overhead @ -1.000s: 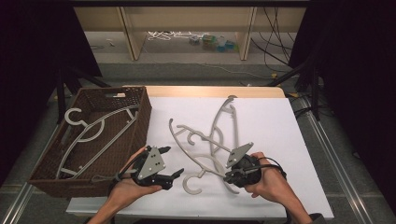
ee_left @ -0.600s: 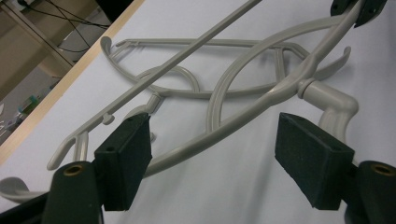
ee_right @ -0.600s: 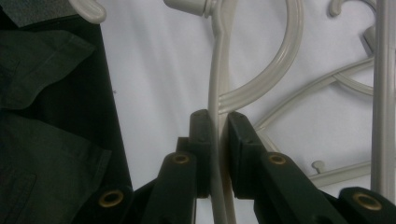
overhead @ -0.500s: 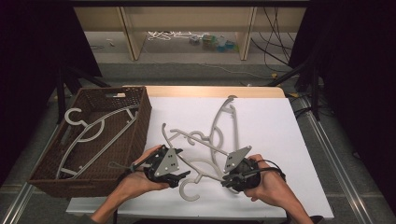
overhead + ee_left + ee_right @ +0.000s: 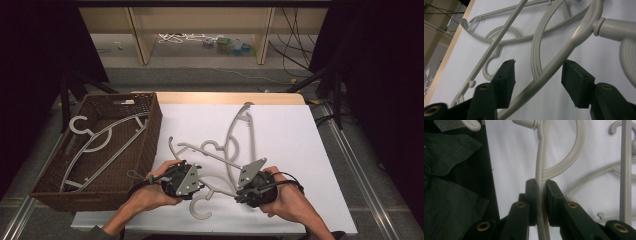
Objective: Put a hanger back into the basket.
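Grey plastic coat hanger [image 5: 539, 173] clamped at its arm between right tool [image 5: 541, 185] pads. Left tool [image 5: 537, 75] half open, jaws just been closing, hanger's curved arm between them, pads not touching. Hanger lies on white worktop [image 5: 290, 135], atop other grey hangers [image 5: 235, 137]; brown wicker basket [image 5: 145, 145] beside left tool.

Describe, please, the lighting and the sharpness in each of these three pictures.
High view: the white table is bright, the surroundings almost black, all slightly soft. Left gripper view: the gripped-side hanger arm is soft at the bottom edge, hangers beyond sharper. Right gripper view: the hanger between the pads is fairly sharp; the dark cloth is dim.
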{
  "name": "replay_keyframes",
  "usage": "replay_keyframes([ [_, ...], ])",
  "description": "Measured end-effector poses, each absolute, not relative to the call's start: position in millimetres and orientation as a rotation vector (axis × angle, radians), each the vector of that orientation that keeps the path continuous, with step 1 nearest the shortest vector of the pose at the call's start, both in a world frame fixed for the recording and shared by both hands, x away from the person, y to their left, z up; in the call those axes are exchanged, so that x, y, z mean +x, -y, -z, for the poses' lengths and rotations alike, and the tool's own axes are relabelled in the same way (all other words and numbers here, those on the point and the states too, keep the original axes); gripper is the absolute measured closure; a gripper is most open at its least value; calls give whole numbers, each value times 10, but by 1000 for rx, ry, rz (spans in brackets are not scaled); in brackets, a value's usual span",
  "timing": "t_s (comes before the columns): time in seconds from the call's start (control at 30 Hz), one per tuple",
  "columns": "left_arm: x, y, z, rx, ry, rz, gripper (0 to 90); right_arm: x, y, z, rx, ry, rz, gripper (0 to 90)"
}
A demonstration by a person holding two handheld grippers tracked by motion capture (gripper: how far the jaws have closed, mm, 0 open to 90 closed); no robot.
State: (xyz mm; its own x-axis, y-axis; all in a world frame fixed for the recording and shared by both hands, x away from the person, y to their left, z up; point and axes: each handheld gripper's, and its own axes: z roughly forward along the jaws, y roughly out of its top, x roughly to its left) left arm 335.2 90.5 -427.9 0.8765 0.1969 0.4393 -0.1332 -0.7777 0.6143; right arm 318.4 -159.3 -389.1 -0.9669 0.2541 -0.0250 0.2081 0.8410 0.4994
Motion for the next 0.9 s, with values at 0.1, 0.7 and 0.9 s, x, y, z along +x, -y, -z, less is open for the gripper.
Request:
replay_keyframes([
  [0.1,3351,-883,4287,2390,9,-643,531,3171,1590,3884,365,-2938,-780,819],
  [0.7,3256,-896,4160,2399,226,-587,755,3222,1741,3734,216,-2880,-872,790],
  [0.9,3248,-883,4131,2392,196,-525,782,3264,1827,3698,201,-2849,-918,752],
])
